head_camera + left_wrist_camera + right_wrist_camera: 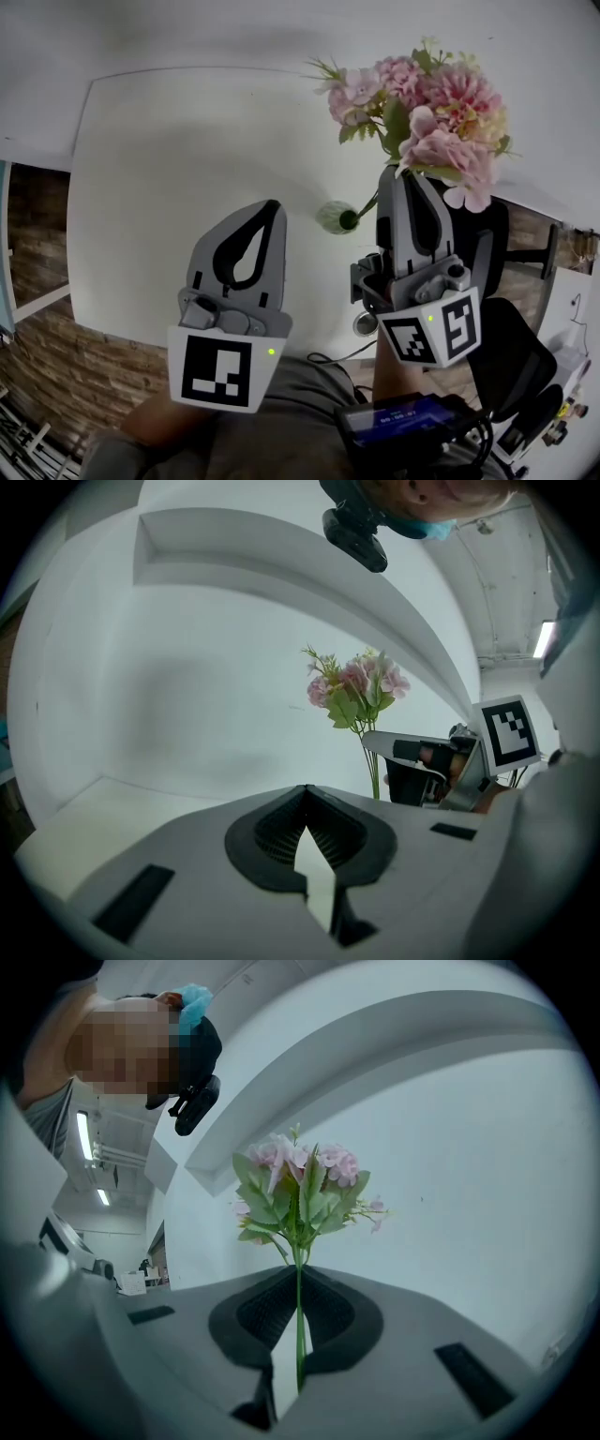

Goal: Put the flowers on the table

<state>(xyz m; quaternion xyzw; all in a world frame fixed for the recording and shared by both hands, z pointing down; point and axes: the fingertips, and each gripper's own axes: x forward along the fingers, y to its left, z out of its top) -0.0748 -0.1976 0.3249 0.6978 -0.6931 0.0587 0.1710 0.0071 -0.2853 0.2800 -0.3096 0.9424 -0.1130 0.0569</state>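
Plainly the right gripper has the flowers; its jaws are closed on the thin green stem, which runs upright between the pads, with the pink blooms and leaves spread above the tips; the bunch is up off the white table, over its near right part. On the table stands a small pale vase, between the two grippers as the head view shows them; the lower stem slants down to its dark mouth and seems to end in it, though how far in I cannot tell; nothing else shows in the vase. The left gripper hangs over the table's near side, left of the vase and apart from it; its jaws meet at the tips with nothing between them; its own view looks across at the flowers and the right gripper clamped below them.
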